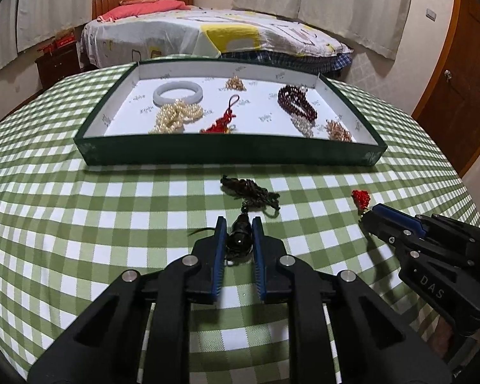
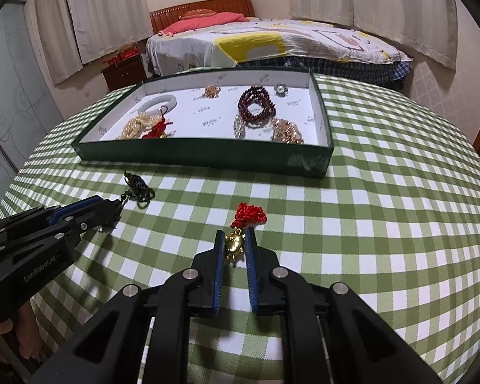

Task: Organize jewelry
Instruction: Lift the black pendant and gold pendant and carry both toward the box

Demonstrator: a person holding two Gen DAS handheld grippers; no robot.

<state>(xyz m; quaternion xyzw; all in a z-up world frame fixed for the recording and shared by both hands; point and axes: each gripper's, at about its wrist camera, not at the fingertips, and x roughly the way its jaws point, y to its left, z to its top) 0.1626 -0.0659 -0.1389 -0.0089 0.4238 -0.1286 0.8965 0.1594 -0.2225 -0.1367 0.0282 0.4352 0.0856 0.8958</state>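
In the lower centre of the left wrist view, the left gripper (image 1: 239,224) was seen with its blue-padded fingers closed against a dark rounded bead pendant (image 1: 238,236). The braided dark cord (image 1: 251,191) of this pendant lay on the green and white checked tablecloth (image 1: 80,211) just in front of the fingers. In the right wrist view, the right gripper (image 2: 236,238) was clamped on a small shiny gold charm (image 2: 234,244), and its red knotted cord (image 2: 251,212) rested on the cloth ahead.

In the upper half of both frames stood the shallow dark green tray with white lining (image 1: 227,153). Inside it a pale grey bangle (image 1: 178,92), a heap of cream pearls (image 1: 175,116) and a dark red bead bracelet (image 1: 296,100) were seen. Some items at the tray's front were partly cut off by its near wall, and the small golden pieces were hard to make out.
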